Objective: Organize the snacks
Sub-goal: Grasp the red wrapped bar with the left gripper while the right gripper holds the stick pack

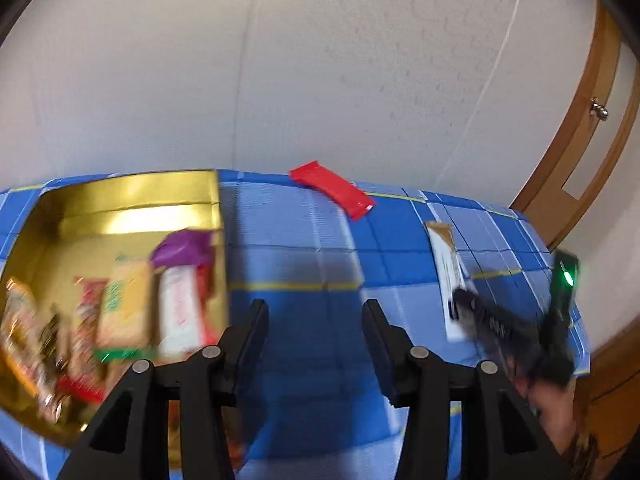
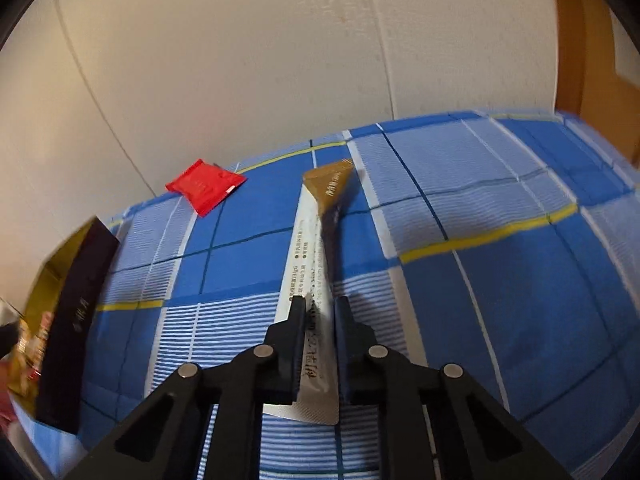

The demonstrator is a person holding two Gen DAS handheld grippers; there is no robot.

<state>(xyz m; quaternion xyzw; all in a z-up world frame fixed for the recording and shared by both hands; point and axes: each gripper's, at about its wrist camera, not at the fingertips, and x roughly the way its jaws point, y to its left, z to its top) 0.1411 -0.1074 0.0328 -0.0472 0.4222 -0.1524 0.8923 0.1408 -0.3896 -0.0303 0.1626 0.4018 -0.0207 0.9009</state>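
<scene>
So the right gripper (image 2: 318, 312) has its two black fingers pressed in on a long white snack stick (image 2: 310, 248), grabbing it near the end closest to the camera. The stick is a skinny sachet, white for most of its length with small dark print running along it, a crimped silvery seal at the near end and a gold-brown tip at the far end. It runs away from the gripper toward the back edge of the blue checked tablecloth (image 2: 500, 280). Can't tell from the right wrist view whether it's lifted or just lying flat.

The left gripper (image 1: 316, 316) is spread wide with nothing between the fingers, just bare cloth under it. From that side you can see the same stick over toward the right edge of the surface, with the right gripper on it, blurry.

A red wrapper (image 2: 205, 186) lies flat near the back edge, well apart from the stick.

At the left edge sits the gold box (image 1: 120, 200), shiny inside, holding a bunch of snacks (image 1: 124, 300): a purple packet, a pink-white one, a yellowish one with green, some red ones. All pretty smeared, so no reading labels.
</scene>
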